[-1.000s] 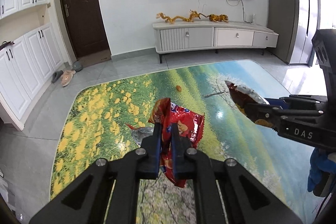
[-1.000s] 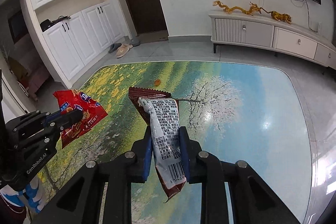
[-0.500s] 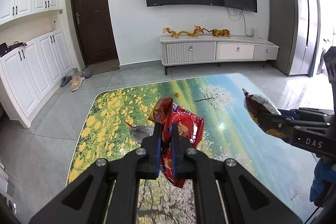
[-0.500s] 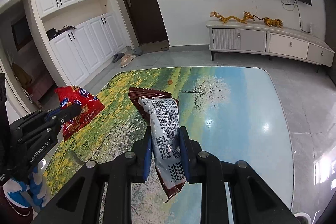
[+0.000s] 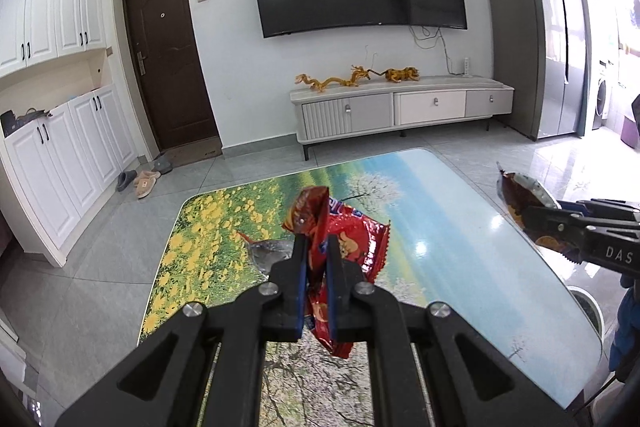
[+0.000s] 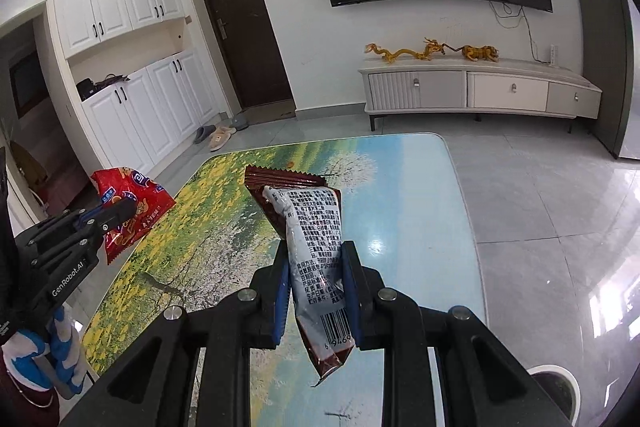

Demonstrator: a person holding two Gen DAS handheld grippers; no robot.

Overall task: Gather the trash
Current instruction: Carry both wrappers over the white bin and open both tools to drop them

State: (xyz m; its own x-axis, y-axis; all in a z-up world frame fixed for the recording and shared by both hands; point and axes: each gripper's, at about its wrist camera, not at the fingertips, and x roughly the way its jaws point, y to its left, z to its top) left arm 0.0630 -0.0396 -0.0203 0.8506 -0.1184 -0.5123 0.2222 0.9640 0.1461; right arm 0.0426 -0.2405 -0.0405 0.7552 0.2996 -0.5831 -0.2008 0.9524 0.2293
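— Which step of the collecting is in hand?

— The carrying step, it would seem. The left tongs [image 5: 316, 259] are pinched on a crinkled red foil snack wrapper [image 5: 344, 247], held at the centre of the left view above the glossy table printed with a meadow and a blossoming tree [image 5: 460, 267]. The right tongs [image 6: 314, 279] are pressed onto a brown and silver plastic wrapper with printed text and a barcode [image 6: 316, 239], seen at the middle of the right view, also lifted clear of the table.

— Is anything left on the table?

— A small orange speck [image 6: 291, 163] is made out near the far edge of the table; what it is cannot be told.

— What is called for next?

— A receptacle is needed. A white-rimmed round container [image 6: 556, 387] is glimpsed at the lower right of the right view, beside the table on the floor; whether it is a bin cannot be confirmed. If so, both wrappers would have to be brought over its opening and the grips released one at a time.
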